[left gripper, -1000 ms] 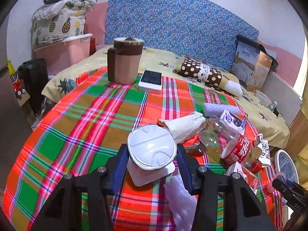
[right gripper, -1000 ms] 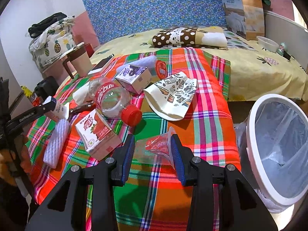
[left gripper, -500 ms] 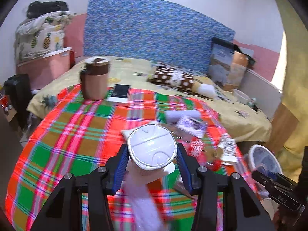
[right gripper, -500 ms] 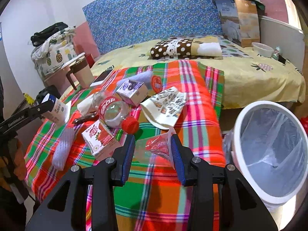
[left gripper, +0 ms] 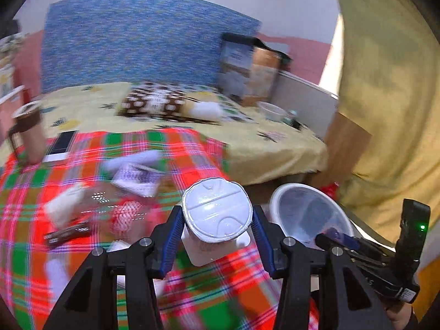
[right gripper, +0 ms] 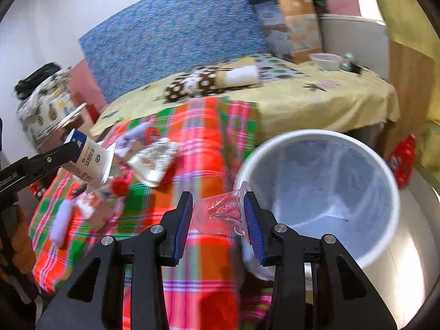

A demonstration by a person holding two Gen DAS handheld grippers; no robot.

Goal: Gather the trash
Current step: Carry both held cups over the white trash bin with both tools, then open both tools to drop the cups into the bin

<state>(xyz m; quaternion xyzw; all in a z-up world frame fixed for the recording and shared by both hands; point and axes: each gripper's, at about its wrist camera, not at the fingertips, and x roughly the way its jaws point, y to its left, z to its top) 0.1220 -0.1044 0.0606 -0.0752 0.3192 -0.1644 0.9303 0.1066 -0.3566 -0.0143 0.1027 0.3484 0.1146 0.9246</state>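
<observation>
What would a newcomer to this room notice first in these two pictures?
Probably the bright red, green and orange plaid tablecloth, littered with packets. Next, the white yoghurt cup with a foil lid gripped in the left tool, and the crumpled clear plastic cup in the right tool beside the white round lined bin.

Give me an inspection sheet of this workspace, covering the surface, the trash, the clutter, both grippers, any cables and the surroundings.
Surface: plaid tablecloth, littered.
Job's things: yogurt cup and clear plastic cup, both held; white bin with liner beside the table.
Clutter: patterned wrapper, red bottle cap, small cartons; brown mug and phone at the far edge.
Grippers: left gripper shut on yogurt cup; right gripper shut on clear plastic cup, at the bin's rim.
Cables: nothing seen.
Surroundings: bed, blue headboard.
</observation>
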